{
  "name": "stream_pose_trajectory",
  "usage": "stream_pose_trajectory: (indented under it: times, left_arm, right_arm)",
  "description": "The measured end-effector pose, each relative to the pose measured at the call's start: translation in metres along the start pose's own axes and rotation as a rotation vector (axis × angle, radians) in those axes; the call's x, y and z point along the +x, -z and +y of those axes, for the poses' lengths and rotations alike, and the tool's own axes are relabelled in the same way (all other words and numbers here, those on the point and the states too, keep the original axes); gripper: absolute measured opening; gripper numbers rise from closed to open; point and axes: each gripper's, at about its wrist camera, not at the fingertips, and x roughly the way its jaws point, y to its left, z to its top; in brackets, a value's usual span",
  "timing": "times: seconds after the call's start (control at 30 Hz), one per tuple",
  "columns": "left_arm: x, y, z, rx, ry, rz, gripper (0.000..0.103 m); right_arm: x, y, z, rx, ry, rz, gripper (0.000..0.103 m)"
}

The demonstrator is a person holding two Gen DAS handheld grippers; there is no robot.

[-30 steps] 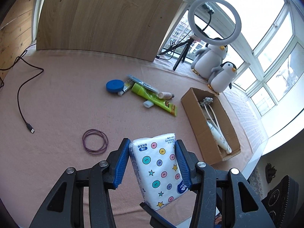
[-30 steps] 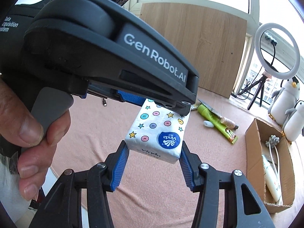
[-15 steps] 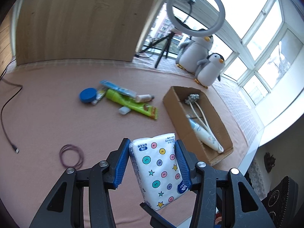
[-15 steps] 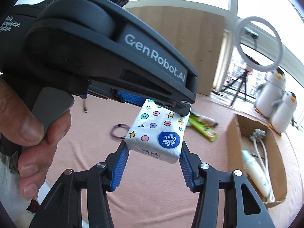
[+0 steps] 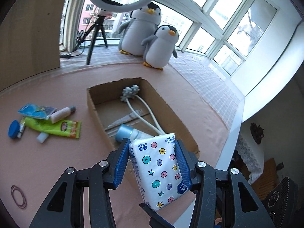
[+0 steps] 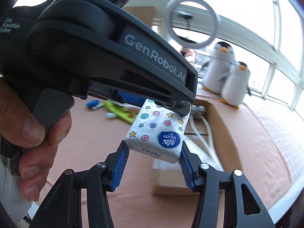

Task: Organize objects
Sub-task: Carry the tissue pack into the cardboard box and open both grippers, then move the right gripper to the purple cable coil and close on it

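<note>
From the left wrist, a soft, plastic-wrapped tissue pack (image 5: 158, 171) is seen clamped between the ribbed blue pads of the left gripper (image 5: 153, 163), its long axis running along the fingers; the open cardboard box (image 5: 98, 112) lies directly ahead

From the right wrist, the right gripper (image 6: 153, 166) is held wide open, empty, its pads flanking the pack's lower end without gripping; the box stands to the right
</note>
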Motion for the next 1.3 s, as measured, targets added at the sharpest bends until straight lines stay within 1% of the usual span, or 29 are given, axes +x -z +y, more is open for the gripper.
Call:
stream_pose_trajectory:
  times: [0.13, 0.27, 0.3, 0.33, 0.37, 0.4, 0.43, 0.5, 0.57, 0.63, 0.8, 0.93, 1.0, 1.03, 1.1, 1.13, 1.2, 1.3]
  left_arm:
    - [0.021, -0.007, -0.017, 0.016, 0.026, 0.02, 0.051]
    - [0.031, -0.012, -0.019, 0.024, 0.035, 0.032, 0.052]
    - [0.033, -0.014, -0.02, 0.04, 0.036, 0.033, 0.054]
    - [0.035, -0.015, -0.02, 0.051, 0.021, 0.034, 0.059]
    - [0.036, -0.016, -0.018, 0.058, -0.004, 0.033, 0.064]
    - [0.035, -0.015, -0.015, 0.057, -0.027, 0.022, 0.074]
    - [0.032, -0.015, -0.01, 0.048, -0.049, 0.004, 0.084]
    - [0.021, -0.012, 0.003, 0.032, -0.083, -0.035, 0.086]
    - [0.012, -0.007, 0.022, 0.003, -0.106, -0.045, 0.086]
    - [0.002, -0.002, 0.042, -0.04, -0.123, -0.054, 0.086]
    - [-0.038, 0.021, 0.097, -0.129, -0.211, -0.111, 0.086]
    - [-0.08, 0.049, 0.15, -0.212, -0.304, -0.155, 0.086]
    - [-0.101, 0.067, 0.175, -0.257, -0.339, -0.177, 0.086]
    - [-0.113, 0.077, 0.189, -0.289, -0.357, -0.177, 0.086]
    - [-0.137, 0.099, 0.214, -0.333, -0.394, -0.197, 0.086]
    - [-0.149, 0.112, 0.226, -0.357, -0.427, -0.201, 0.086]
    - [-0.171, 0.138, 0.25, -0.42, -0.467, -0.213, 0.086]
    - [-0.203, 0.181, 0.279, -0.534, -0.519, -0.237, 0.086]
  right_arm:
    - [0.001, 0.003, -0.019, 0.019, 0.029, 0.01, 0.048]
    - [0.006, 0.004, -0.027, 0.028, 0.045, 0.017, 0.048]
    - [0.008, 0.004, -0.028, 0.024, 0.061, 0.02, 0.049]
    - [0.011, 0.005, -0.029, 0.02, 0.098, 0.032, 0.053]
    - [0.019, 0.007, -0.031, 0.024, 0.143, 0.066, 0.053]
    - [0.023, 0.008, -0.035, 0.041, 0.164, 0.087, 0.053]
    - [0.023, 0.009, -0.038, 0.061, 0.167, 0.091, 0.054]
    - [0.02, 0.009, -0.04, 0.085, 0.155, 0.08, 0.055]
    - [0.018, 0.004, -0.034, 0.065, 0.154, 0.065, 0.055]
    - [0.019, -0.001, -0.026, 0.048, 0.131, 0.054, 0.057]
    - [0.026, -0.01, 0.007, -0.021, 0.046, 0.052, 0.061]
    - [0.037, -0.005, 0.055, -0.072, -0.046, 0.088, 0.062]
    - [0.046, -0.001, 0.076, -0.082, -0.084, 0.122, 0.062]
    - [0.053, 0.001, 0.086, -0.075, -0.112, 0.154, 0.062]
    - [0.067, 0.006, 0.11, -0.072, -0.197, 0.208, 0.062]
    - [0.073, 0.008, 0.12, -0.083, -0.216, 0.232, 0.062]
    - [0.091, 0.017, 0.153, -0.119, -0.303, 0.315, 0.062]
    - [0.106, 0.019, 0.194, -0.176, -0.397, 0.356, 0.062]
